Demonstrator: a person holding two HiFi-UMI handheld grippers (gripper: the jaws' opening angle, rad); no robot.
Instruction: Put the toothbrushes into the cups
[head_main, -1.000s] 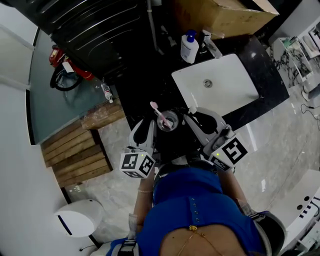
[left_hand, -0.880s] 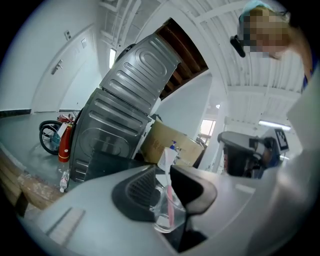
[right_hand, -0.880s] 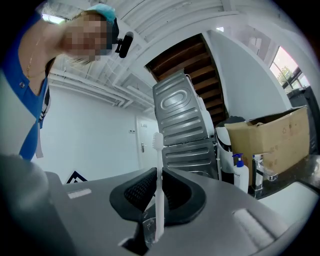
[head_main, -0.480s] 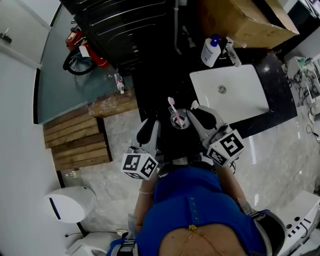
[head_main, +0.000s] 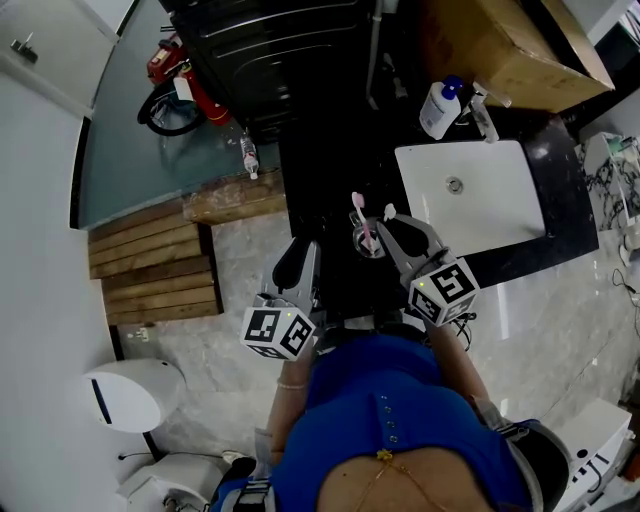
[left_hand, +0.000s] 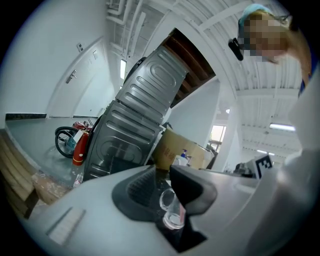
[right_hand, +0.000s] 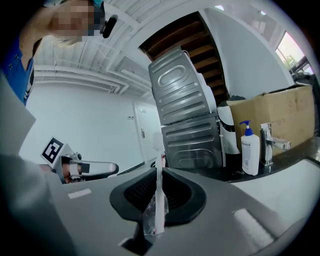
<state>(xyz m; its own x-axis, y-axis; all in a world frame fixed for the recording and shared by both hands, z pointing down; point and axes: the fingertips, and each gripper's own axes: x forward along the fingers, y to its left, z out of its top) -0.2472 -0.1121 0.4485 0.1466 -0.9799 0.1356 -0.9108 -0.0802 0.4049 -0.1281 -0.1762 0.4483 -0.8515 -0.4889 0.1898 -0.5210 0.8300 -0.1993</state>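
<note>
A clear cup (head_main: 368, 242) stands on the black counter (head_main: 320, 190) near its front edge, with a pink toothbrush (head_main: 360, 210) leaning in it. My right gripper (head_main: 405, 228) is just right of the cup, shut on a white toothbrush (head_main: 389, 212). In the right gripper view this gripper (right_hand: 160, 176) holds the white toothbrush (right_hand: 159, 165) upright, clear wrapping round its lower handle. My left gripper (head_main: 298, 252) hangs left of the cup. In the left gripper view the cup (left_hand: 172, 212) shows beyond the narrow gap of that gripper (left_hand: 162, 174), with nothing between the pads.
A white sink (head_main: 500, 215) is set in the counter on the right, with a soap bottle (head_main: 440, 105) and tap (head_main: 482, 110) behind it. A cardboard box (head_main: 500, 50) and a dark appliance (head_main: 280, 50) stand at the back. Wooden pallets (head_main: 150, 270) lie on the floor to the left.
The right gripper has come down and closer to the cup with the white toothbrush. The left gripper has drawn away from the cup to the left.
</note>
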